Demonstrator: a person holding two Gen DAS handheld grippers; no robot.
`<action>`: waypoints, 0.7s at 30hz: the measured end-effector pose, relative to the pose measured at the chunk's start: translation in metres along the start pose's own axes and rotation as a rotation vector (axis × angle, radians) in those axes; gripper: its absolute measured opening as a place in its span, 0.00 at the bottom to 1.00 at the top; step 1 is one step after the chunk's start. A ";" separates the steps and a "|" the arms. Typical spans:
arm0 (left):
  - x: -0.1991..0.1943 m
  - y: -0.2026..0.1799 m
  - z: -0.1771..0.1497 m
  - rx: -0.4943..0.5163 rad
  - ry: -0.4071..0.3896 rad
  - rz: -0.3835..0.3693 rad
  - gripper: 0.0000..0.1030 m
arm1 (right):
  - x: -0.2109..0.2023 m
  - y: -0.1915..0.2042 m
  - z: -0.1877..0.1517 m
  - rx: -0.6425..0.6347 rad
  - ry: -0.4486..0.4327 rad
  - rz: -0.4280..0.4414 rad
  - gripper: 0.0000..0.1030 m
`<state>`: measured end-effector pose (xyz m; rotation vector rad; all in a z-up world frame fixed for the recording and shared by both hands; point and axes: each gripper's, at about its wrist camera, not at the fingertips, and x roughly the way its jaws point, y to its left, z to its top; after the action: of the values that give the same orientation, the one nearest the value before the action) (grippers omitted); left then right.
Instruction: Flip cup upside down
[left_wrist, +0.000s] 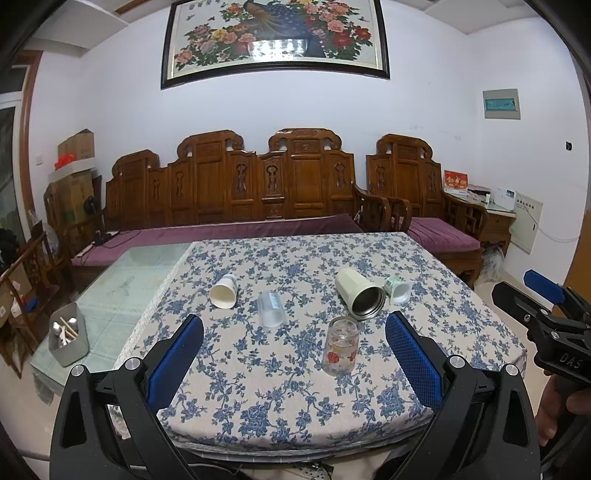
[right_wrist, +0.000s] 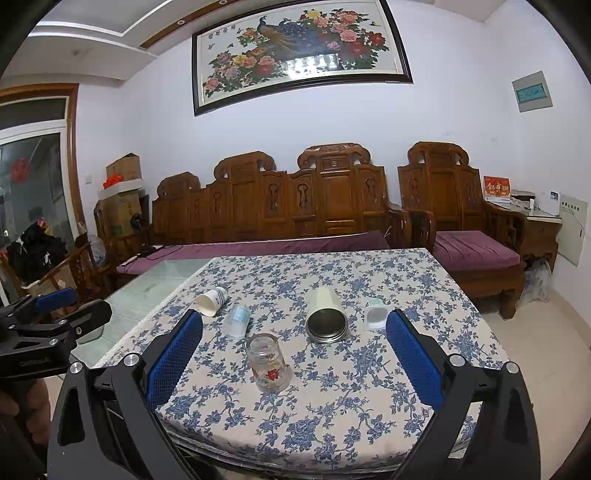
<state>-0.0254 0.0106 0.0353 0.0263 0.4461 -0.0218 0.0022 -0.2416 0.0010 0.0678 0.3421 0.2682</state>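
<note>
A clear glass cup with red flower prints (left_wrist: 340, 346) (right_wrist: 269, 363) stands upside down on the floral tablecloth (left_wrist: 280, 398) (right_wrist: 332, 406), wide end down. Behind it lie a cream steel-lined tumbler (left_wrist: 359, 297) (right_wrist: 327, 315), a clear plastic cup (left_wrist: 270, 308) (right_wrist: 237, 320), a white paper cup (left_wrist: 224, 291) (right_wrist: 210, 301) and a small white-green cup (left_wrist: 398, 290) (right_wrist: 376, 314), all on their sides. My left gripper (left_wrist: 294, 334) is open and empty, above the table's near edge. My right gripper (right_wrist: 294, 332) is open and empty too; it also shows in the left wrist view (left_wrist: 550, 306).
A grey holder with utensils (left_wrist: 68, 339) stands on the glass tabletop (left_wrist: 140, 273) left of the cloth. A wooden sofa with purple cushions (left_wrist: 236, 192) (right_wrist: 280, 206) stands behind the table. The left gripper shows at the left edge of the right wrist view (right_wrist: 51, 317).
</note>
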 end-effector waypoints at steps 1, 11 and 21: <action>0.000 0.000 0.000 0.000 -0.001 0.000 0.92 | 0.000 0.000 0.000 0.000 0.000 -0.001 0.97; -0.001 0.000 0.001 0.001 -0.002 0.000 0.92 | 0.000 0.000 0.000 0.002 0.000 0.000 0.97; -0.004 -0.001 0.004 0.004 -0.006 -0.002 0.92 | 0.002 0.000 -0.002 0.008 0.004 0.001 0.97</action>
<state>-0.0268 0.0091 0.0406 0.0297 0.4399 -0.0251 0.0032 -0.2414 -0.0010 0.0754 0.3467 0.2680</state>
